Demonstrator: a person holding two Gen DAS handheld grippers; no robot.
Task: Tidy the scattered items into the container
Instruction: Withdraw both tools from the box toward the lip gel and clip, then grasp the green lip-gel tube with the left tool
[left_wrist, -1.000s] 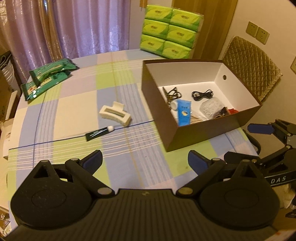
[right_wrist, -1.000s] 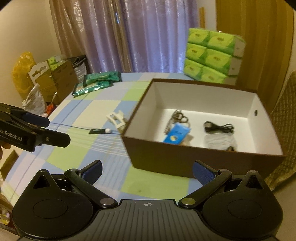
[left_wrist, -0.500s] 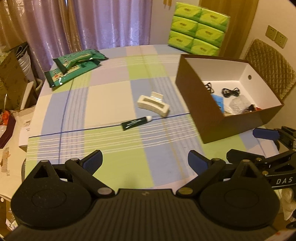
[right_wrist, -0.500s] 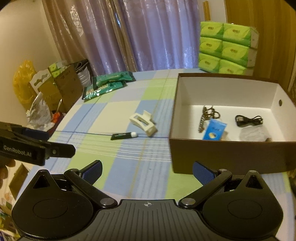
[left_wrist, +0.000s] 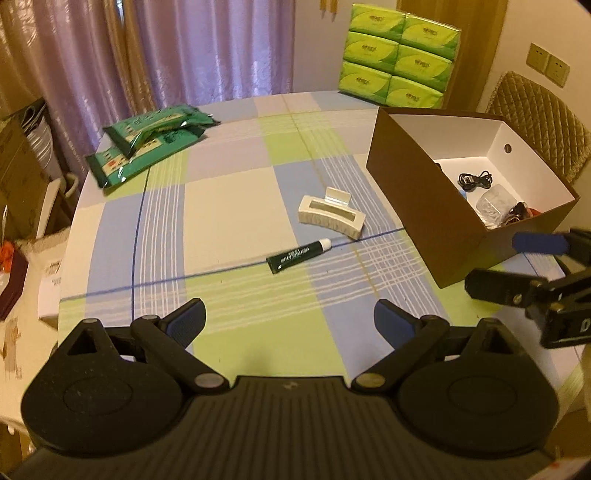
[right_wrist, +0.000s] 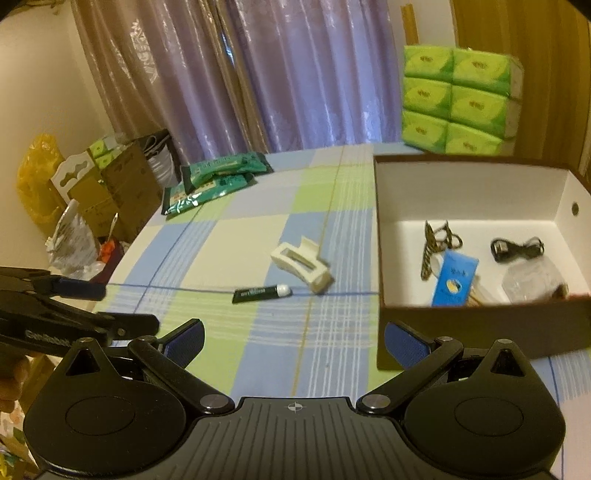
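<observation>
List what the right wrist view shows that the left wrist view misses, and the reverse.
Right wrist only: the blue packet and keyring on the box floor, plus a yellow bag beside the table.

Left wrist only: the quilted chair back and wall sockets.

Both: the brown box, hair clip, green tube, black cable, tissue packs, and both grippers open, left gripper and right gripper.

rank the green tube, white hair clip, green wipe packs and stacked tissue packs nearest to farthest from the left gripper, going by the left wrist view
1. green tube, just ahead of the left gripper
2. white hair clip, right behind the tube
3. green wipe packs, far left
4. stacked tissue packs, far edge, right
</observation>
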